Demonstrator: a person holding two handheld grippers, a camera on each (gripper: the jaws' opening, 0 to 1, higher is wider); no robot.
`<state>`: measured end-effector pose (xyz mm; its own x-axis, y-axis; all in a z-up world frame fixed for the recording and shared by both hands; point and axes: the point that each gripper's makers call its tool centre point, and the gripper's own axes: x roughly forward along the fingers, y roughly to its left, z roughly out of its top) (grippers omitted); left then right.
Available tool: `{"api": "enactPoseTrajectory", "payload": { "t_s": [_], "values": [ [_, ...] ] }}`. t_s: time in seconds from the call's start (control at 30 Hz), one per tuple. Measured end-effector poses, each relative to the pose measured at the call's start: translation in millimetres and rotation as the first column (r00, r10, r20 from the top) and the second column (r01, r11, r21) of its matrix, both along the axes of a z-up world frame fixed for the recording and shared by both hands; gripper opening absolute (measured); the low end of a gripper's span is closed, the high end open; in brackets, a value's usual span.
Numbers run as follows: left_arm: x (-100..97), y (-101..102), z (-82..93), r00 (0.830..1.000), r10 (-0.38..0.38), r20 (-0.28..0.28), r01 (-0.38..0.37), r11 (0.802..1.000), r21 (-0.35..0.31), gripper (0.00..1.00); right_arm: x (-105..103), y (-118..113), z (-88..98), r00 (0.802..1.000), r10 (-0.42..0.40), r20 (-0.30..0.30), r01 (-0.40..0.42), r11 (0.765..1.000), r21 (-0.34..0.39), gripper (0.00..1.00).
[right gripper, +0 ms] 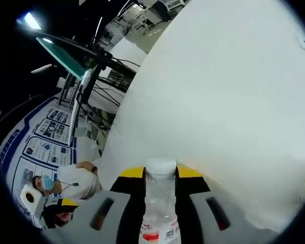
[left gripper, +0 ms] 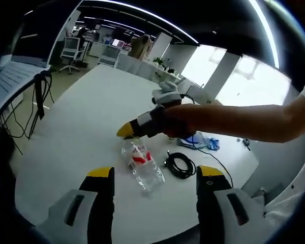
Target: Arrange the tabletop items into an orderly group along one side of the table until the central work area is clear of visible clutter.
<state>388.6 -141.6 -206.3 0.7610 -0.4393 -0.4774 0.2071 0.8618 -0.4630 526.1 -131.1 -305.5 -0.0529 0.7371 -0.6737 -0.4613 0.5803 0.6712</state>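
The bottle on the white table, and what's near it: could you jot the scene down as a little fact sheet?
bottle: clear plastic, white cap, red label, lying on its side
right tongs: yellow-tipped, at the bottle's cap end, bottle neck between them
left tongs: open, apart from the bottle
black cable: coiled beside the bottle
blue wrapper: behind the cable
table: white

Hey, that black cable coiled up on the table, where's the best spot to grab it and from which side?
Probably across the bundled loops of the cable, coming down from above. It lies flat on the table, so side-on jaws would slip over it; pinching several loops together keeps the coil from unwinding. Its loose tail runs toward the table edge, so avoid that end.
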Motion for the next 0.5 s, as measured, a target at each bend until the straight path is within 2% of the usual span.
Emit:
{"api": "enactPoseTrajectory", "payload": {
  "t_s": [0.23, 0.5],
  "values": [
    [15.2, -4.4, -8.2, 0.999, -0.042, 0.007, 0.042, 0.999, -0.005, 0.66, -7.2, -3.8, 18.3, 0.997, 0.01, 0.071, -0.012, 1.0, 0.028, 0.19],
    [43.2, -10.0, -33.2, 0.995, -0.098, 0.005, 0.098, 0.995, -0.017, 0.66, -14.6, -7.6, 36.6, 0.986, 0.034, 0.165, -0.041, 0.998, 0.04, 0.19]
  ]
}}
